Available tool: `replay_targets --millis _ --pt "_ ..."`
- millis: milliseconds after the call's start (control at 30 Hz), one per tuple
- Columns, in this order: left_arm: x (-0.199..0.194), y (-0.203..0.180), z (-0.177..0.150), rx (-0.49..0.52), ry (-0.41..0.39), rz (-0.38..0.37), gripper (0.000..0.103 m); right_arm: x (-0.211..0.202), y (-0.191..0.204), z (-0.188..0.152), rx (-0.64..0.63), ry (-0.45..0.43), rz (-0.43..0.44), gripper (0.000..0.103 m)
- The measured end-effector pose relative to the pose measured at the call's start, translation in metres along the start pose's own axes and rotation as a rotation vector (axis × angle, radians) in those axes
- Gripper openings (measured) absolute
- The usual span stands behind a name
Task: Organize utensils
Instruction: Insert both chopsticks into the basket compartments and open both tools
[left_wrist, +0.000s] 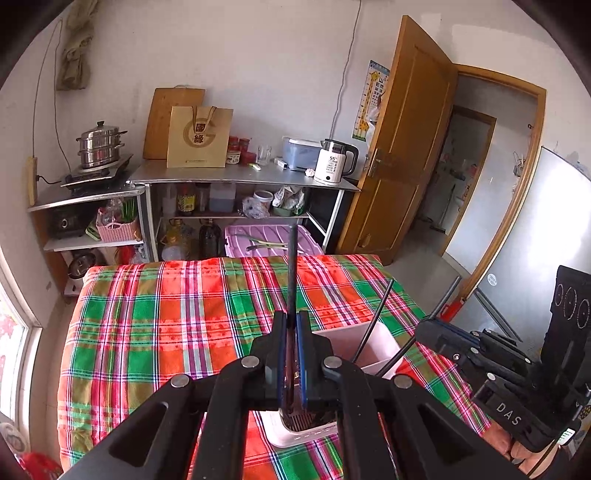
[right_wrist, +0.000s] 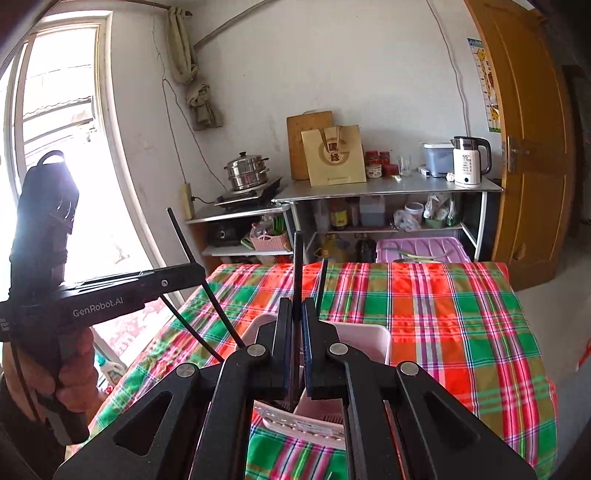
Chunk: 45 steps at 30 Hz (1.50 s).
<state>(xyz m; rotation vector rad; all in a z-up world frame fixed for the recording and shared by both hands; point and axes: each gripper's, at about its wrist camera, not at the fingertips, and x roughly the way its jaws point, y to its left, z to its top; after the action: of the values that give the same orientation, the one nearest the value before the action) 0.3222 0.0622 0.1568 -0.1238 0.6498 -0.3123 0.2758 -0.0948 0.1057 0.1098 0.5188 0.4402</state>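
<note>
My left gripper (left_wrist: 291, 321) is shut on a dark chopstick (left_wrist: 292, 273) that stands upright over the white-pink utensil holder (left_wrist: 354, 341) on the plaid table. Two more dark chopsticks (left_wrist: 373, 321) lean in the holder. My right gripper (right_wrist: 296, 314) is shut on another dark chopstick (right_wrist: 297, 273), upright over the same holder (right_wrist: 364, 341). The left gripper's body (right_wrist: 110, 295) shows at the left in the right wrist view, with chopsticks (right_wrist: 207, 288) crossing below it. The right gripper's body (left_wrist: 498, 376) shows at the right in the left wrist view.
The table carries a red-green plaid cloth (left_wrist: 184, 314). Behind it stand a purple bin (left_wrist: 266, 242), metal shelves (left_wrist: 240, 177) with a kettle (left_wrist: 334, 162), a steamer pot (left_wrist: 99, 144) and a paper bag (left_wrist: 199, 138). An open wooden door (left_wrist: 406, 147) is at the right.
</note>
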Motion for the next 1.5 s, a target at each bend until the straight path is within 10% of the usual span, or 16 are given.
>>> replay_targets --millis 1033,1500 --pt "-0.038 -0.003 0.003 0.007 -0.066 0.084 0.016 -0.035 -0.005 -0.007 -0.034 -0.006 -0.023 0.016" --pt "-0.112 -0.028 -0.092 0.023 -0.127 0.041 0.016 -0.123 -0.005 -0.059 -0.035 -0.064 -0.037 0.018"
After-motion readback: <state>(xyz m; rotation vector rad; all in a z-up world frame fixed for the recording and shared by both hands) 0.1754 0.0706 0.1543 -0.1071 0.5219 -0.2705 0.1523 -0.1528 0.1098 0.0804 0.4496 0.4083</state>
